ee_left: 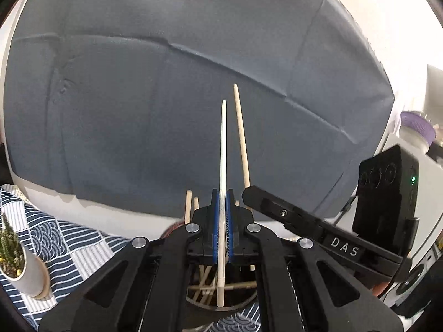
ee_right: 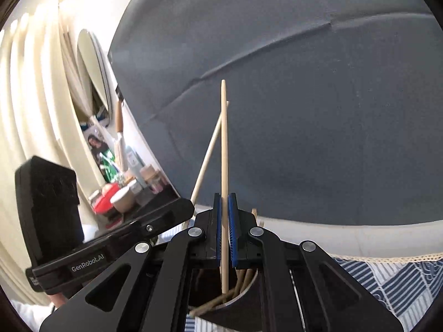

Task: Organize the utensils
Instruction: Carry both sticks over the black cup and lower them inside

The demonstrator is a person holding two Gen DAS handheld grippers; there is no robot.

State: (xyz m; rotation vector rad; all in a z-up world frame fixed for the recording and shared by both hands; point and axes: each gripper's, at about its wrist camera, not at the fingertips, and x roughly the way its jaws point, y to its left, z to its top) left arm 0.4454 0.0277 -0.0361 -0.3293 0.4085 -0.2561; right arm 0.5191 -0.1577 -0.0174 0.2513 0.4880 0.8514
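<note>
In the left wrist view my left gripper (ee_left: 222, 193) is shut on a pale chopstick (ee_left: 223, 144) that stands upright, its lower end inside the mouth of a dark round holder (ee_left: 221, 307) with several chopsticks in it. Just to its right leans a tan chopstick (ee_left: 241, 135), held by my right gripper (ee_left: 246, 191). The right wrist view shows that right gripper (ee_right: 224, 197) shut on the tan chopstick (ee_right: 224, 138), whose lower end dips into the holder (ee_right: 221, 314). My left gripper (ee_right: 190, 205) comes in from the left with the pale chopstick (ee_right: 210, 149).
A creased grey-blue panel (ee_left: 166, 88) fills the background. The holder stands on a blue patterned cloth (ee_left: 69, 249). A small potted plant (ee_left: 16, 260) is at the near left and a purple-capped bottle (ee_left: 415, 130) at the right. A cluttered shelf holds a red dish (ee_right: 103, 202).
</note>
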